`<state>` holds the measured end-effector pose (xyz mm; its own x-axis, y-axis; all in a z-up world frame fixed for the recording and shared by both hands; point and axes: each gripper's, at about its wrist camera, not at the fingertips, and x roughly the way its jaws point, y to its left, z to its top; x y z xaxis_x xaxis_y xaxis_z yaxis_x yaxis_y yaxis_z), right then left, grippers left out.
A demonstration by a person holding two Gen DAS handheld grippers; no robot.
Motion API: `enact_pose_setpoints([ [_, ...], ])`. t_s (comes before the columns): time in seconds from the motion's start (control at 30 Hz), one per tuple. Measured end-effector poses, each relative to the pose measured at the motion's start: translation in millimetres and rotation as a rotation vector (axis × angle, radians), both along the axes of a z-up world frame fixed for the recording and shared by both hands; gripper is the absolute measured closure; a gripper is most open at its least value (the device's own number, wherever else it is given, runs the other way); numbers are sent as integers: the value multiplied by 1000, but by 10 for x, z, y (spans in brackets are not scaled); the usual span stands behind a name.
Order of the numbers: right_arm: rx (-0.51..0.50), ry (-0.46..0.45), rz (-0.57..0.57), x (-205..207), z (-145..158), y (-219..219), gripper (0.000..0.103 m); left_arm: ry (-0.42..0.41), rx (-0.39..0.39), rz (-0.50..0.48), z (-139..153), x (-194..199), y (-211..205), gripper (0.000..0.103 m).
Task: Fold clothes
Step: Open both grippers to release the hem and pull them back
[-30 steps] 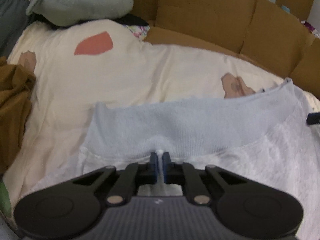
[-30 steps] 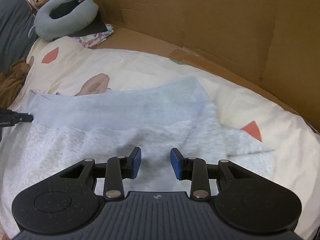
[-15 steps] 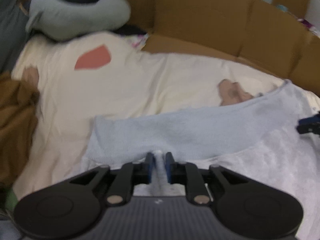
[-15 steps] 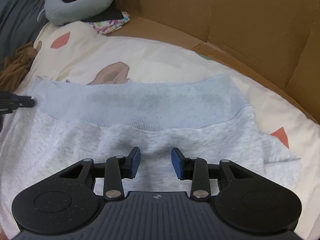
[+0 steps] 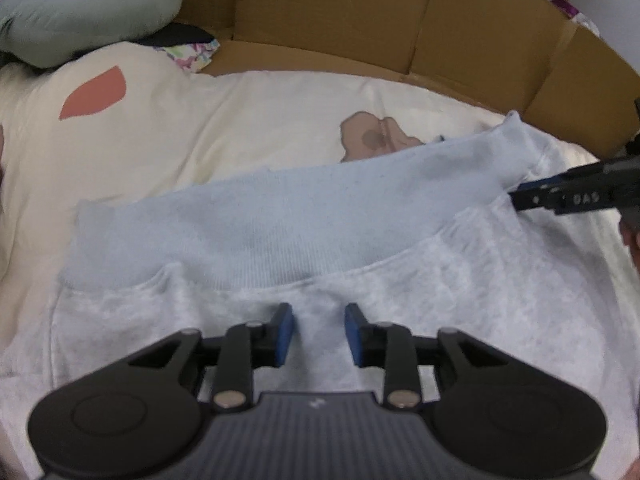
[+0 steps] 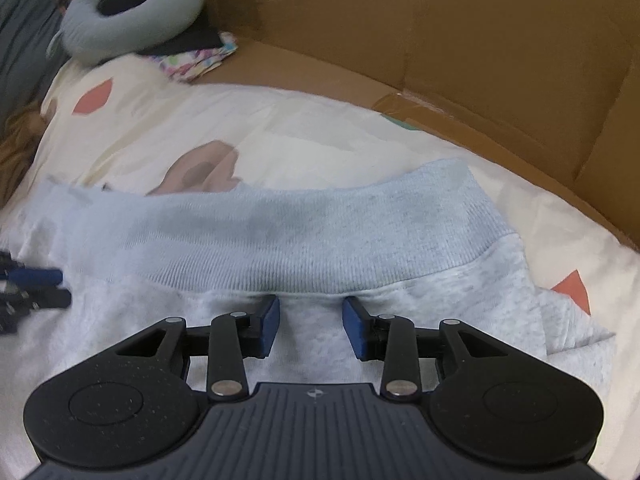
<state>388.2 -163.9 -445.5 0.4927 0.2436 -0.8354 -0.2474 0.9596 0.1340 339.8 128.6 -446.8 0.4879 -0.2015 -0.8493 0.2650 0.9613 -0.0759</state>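
The sweatshirt (image 5: 360, 320) lay flat on the cream printed bedsheet (image 5: 224, 128), its pale blue ribbed hem band (image 5: 280, 232) stretched crosswise at the far edge of the grey body, with cardboard walls (image 5: 460, 32) beyond. The band's long axis ran left to right, square to the line both claws pointed along. The left claw (image 5: 318, 334) hovered over the grey fabric just short of the band; its jaws had just been opening and stood spread, with no cloth pinched between them. The right claw (image 6: 310, 326) was likewise spread and empty, its tips almost at the seam under the band. In my judgement the right claw was the nearer to the hem, so a fold that lifts the band back towards the person would start from these two points.
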Motion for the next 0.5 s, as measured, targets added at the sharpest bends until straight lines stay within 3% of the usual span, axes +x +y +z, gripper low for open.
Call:
enact_pose_setpoints([
  [0.23,-1,-10,-17,65,8,15,63,-58,59,23,-25,159,-127,73],
  [0.5,27,-3,-17,2,209,-93,61,-53,33,72,51,399,-108,78],
])
